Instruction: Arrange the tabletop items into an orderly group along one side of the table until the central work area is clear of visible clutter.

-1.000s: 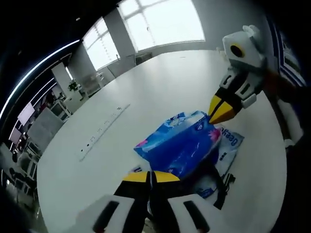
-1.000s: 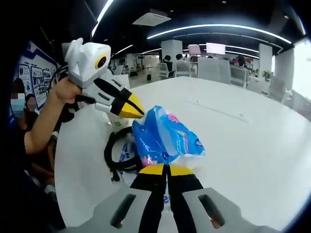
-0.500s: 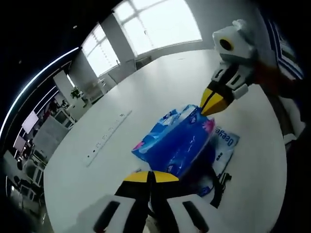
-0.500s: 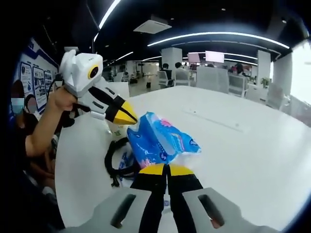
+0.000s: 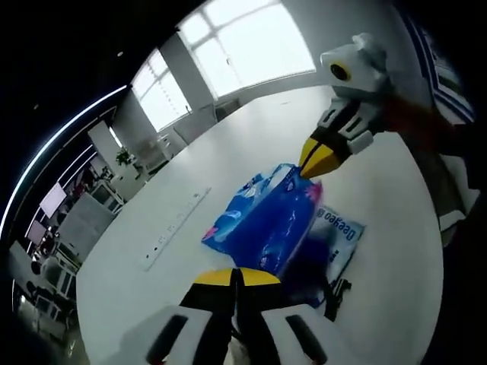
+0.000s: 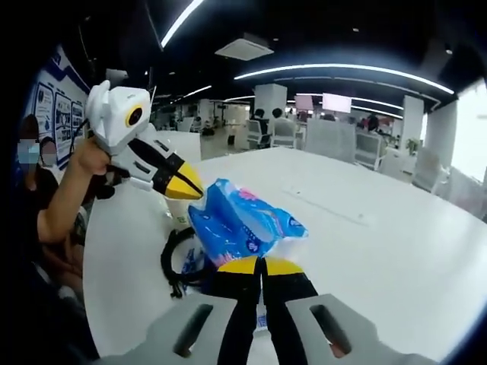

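Blue tissue pack (image 5: 268,226) (image 6: 237,224), held off the white table (image 5: 251,144) (image 6: 396,251) between the two grippers. The left gripper (image 5: 236,276) has its yellow-tipped jaws pressed together on the pack's near end; it appears in the right gripper view at upper left (image 6: 187,190), carried by a hand (image 6: 90,156), tips at the pack's far corner. The right gripper (image 6: 262,265) likewise pinches its own end of the pack, jaws together; in the left gripper view it enters from the upper right (image 5: 313,161), tips meeting the pack's top edge. Beneath the pack lie a flat white packet (image 5: 340,234) with blue lettering and a coiled black cable (image 6: 173,258) (image 5: 335,293), both resting on the table near its edge. A long grey strip (image 5: 176,228) (image 6: 323,201) lies further out on the tabletop, well apart from the pack. Windows (image 5: 243,38) and office desks (image 6: 335,125) form the background.
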`<state>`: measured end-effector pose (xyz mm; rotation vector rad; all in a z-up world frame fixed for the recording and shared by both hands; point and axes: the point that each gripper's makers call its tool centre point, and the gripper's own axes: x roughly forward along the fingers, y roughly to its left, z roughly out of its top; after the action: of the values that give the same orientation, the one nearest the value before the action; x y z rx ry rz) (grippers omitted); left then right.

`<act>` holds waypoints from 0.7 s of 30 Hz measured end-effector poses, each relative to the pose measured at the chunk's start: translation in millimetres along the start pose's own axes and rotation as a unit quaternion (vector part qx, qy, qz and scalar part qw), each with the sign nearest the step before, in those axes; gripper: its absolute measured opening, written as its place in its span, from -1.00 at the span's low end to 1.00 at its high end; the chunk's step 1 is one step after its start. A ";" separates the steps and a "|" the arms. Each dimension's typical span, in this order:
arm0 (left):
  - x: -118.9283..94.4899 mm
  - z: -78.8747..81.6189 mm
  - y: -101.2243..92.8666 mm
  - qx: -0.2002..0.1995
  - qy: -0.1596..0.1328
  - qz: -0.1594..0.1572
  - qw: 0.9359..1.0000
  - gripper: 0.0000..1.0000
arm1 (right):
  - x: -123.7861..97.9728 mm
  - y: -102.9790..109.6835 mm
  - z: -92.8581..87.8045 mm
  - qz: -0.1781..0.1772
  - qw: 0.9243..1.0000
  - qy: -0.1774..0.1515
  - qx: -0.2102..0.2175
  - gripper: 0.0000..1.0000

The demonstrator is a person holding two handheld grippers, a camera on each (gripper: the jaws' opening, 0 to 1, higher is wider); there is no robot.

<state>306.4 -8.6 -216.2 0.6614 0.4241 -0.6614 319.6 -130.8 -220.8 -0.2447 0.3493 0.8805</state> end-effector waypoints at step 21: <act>-5.5 30.3 -17.2 0.011 -0.032 -0.009 0.999 -1.00 | -20.2 -27.5 10.6 -0.018 0.998 -0.007 -0.058 -1.00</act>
<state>295.5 -37.2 -198.7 0.6565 0.3631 -0.7035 331.5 -158.3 -201.3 -0.3505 0.2811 0.8671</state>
